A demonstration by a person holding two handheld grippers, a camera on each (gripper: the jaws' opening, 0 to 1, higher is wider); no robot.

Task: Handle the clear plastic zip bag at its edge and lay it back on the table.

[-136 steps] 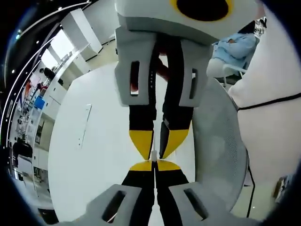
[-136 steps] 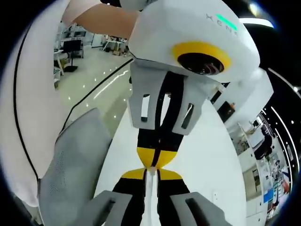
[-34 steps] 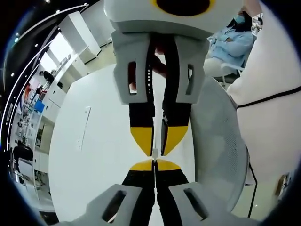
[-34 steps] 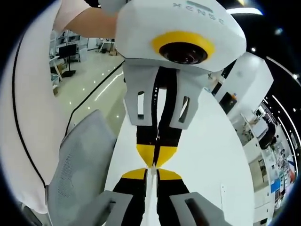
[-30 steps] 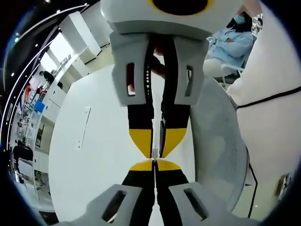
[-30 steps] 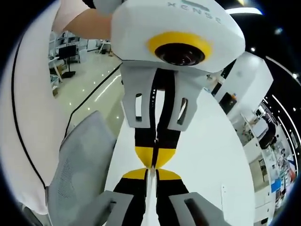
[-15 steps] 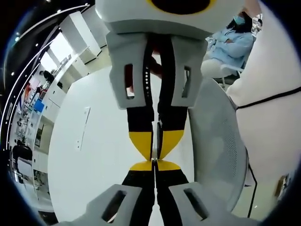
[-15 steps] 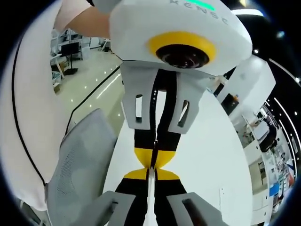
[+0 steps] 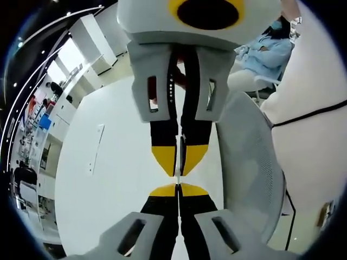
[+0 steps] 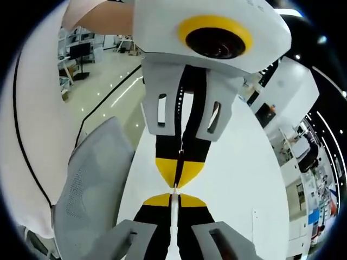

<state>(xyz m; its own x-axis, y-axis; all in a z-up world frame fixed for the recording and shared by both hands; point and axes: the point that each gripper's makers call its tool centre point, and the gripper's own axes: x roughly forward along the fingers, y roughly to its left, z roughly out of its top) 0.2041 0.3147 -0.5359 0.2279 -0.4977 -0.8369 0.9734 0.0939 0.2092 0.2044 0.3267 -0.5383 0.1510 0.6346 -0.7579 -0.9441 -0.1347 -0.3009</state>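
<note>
**Two grippers meet nose to nose over the tabletop, a thin bag edge pinched between them**

In the left gripper view, the left gripper (image 9: 178, 189) rises from the bottom with its yellow-tipped jaws drawn together, and the right gripper (image 9: 178, 161) comes down from the top to face it, tips almost touching. The right gripper view gives the mirror arrangement: the right gripper (image 10: 174, 199) below, the left gripper (image 10: 177, 172) hanging above it, both with jaws narrowed to a slit.

Where the tips meet, a pale thin strip runs along the jaw line; this is most likely the edge of the clear plastic zip bag (image 10: 173, 222), held edge-on to both cameras. That would explain why so little of it reads: clear film seen on edge nearly vanishes, so how much of the bag hangs free cannot be told. Each gripper appears closed on that edge, close beside the other, which keeps a limp film taut and controlled.

The white tabletop (image 9: 103, 179) lies well behind the grippers, with a grey mesh chair (image 9: 246, 162) to the right of it in the left gripper view and the person's white clothing (image 10: 32, 124) close by. The bag seems held up off the surface, so the laying down is not yet done.
</note>
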